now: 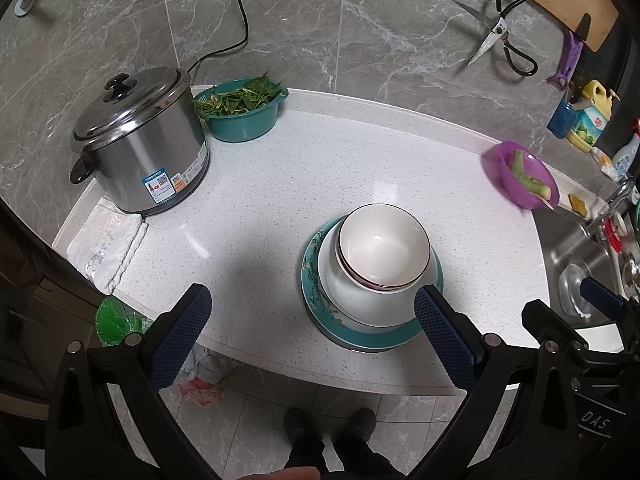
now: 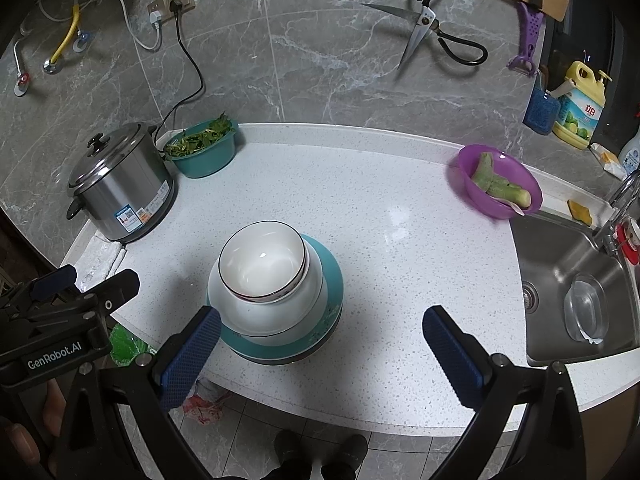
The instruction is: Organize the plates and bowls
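Observation:
A stack stands near the front edge of the white counter (image 1: 280, 168): teal-rimmed plates (image 1: 360, 338) at the bottom, a large white bowl (image 1: 360, 300) on them, and small dark-rimmed white bowls (image 1: 384, 244) nested on top. The stack also shows in the right wrist view, with plates (image 2: 280, 346), large bowl (image 2: 276, 312) and top bowl (image 2: 262, 264). My left gripper (image 1: 312, 300) is open and empty, held above the counter edge just left of the stack. My right gripper (image 2: 322, 320) is open and empty, just right of the stack.
A steel pot (image 1: 140, 144) and a teal basin of greens (image 1: 244, 112) stand at the back left. A purple bowl with vegetable pieces (image 2: 498, 180) sits by the sink (image 2: 576, 280). A folded white cloth (image 1: 108, 248) lies at the left edge. Scissors (image 2: 432, 28) hang on the wall.

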